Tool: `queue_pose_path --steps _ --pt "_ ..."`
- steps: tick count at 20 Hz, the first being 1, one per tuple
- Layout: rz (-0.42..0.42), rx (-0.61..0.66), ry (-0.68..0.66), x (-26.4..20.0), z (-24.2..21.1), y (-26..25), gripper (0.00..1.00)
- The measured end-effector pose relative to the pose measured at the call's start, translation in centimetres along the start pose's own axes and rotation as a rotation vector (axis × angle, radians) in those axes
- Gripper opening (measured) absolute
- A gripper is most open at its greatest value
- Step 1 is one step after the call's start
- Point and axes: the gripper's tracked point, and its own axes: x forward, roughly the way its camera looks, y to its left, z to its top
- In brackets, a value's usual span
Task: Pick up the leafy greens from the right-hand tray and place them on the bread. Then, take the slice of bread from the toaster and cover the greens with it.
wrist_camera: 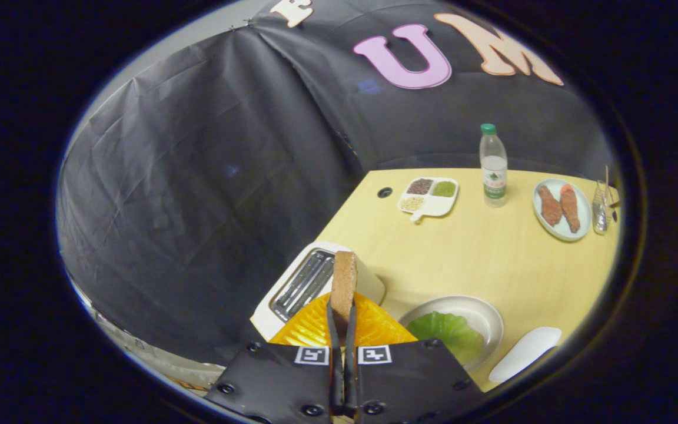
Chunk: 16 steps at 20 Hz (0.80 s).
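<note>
I have the gripper pinching the bread slice upright between its 2 fingers, above the toaster, left of the greens.

1. The claw is closed on a slice of bread, both fingers pressing its lower part; the slice stands on edge above them.
2. Beyond it sits a white toaster, with an orange ridged object just beneath.
3. A plate beside them holds leafy greens.
4. Farther across the worktop: a divided dish, a bottle, a plate with two reddish pieces.
</note>
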Motion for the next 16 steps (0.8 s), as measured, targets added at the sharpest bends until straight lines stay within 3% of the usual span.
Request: queue_pose_path --steps 8,16 --pt "-0.075 0.102 0.014 0.1 -3.2 -5.1 0.04" --pt "-0.099 0.2 0.056 1.3 -7.3 -8.7 0.04"
